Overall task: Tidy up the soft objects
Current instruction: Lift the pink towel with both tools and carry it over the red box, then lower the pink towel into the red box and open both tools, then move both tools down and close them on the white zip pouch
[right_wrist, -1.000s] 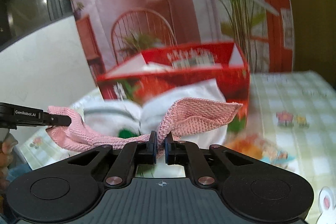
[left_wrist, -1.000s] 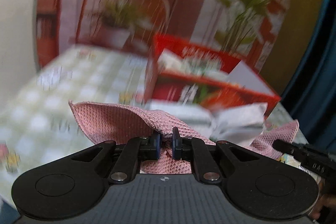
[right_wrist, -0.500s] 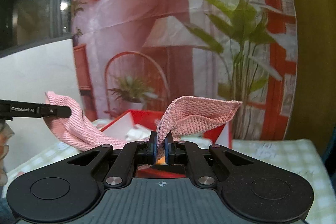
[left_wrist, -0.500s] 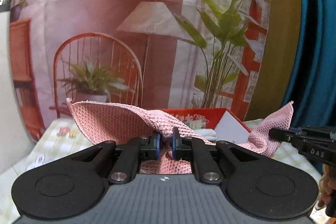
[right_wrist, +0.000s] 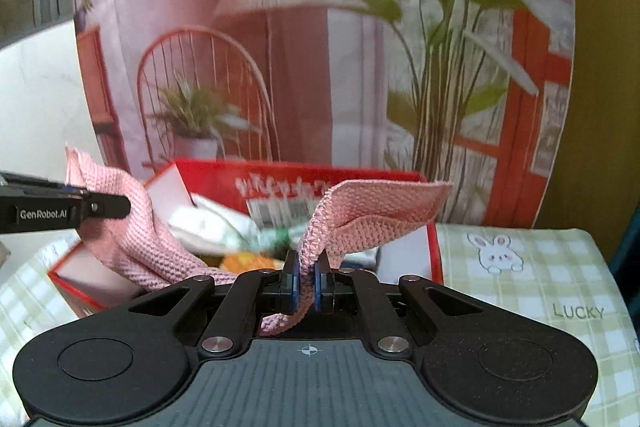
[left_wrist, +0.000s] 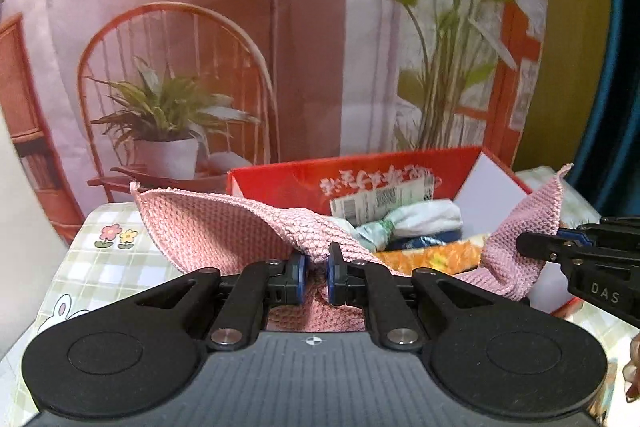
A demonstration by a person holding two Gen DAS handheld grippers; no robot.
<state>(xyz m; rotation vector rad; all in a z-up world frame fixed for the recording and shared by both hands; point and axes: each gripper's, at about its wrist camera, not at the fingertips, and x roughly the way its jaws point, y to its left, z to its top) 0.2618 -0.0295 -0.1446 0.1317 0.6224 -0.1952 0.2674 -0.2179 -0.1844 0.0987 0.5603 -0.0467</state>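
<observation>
A pink knitted cloth (left_wrist: 224,227) hangs stretched between both grippers, above the front of an open red box (left_wrist: 280,183). My left gripper (left_wrist: 316,279) is shut on one end of it. My right gripper (right_wrist: 306,285) is shut on the other end of the cloth (right_wrist: 372,207). In the left wrist view the right gripper (left_wrist: 532,247) shows at the right, pinching the cloth's far corner. In the right wrist view the left gripper (right_wrist: 116,207) shows at the left. The red box (right_wrist: 360,179) holds white, green and orange soft items (left_wrist: 416,223).
The box stands on a table with a green checked cloth (right_wrist: 532,291) printed with rabbits and flowers. A printed backdrop (left_wrist: 240,47) of a chair, lamp and plants hangs behind the table. A blue curtain (left_wrist: 624,107) is at the far right.
Both grippers rose with the pink cloth and then tipped back down, so the red box and its contents show again behind the cloth. Both grips stayed shut.
</observation>
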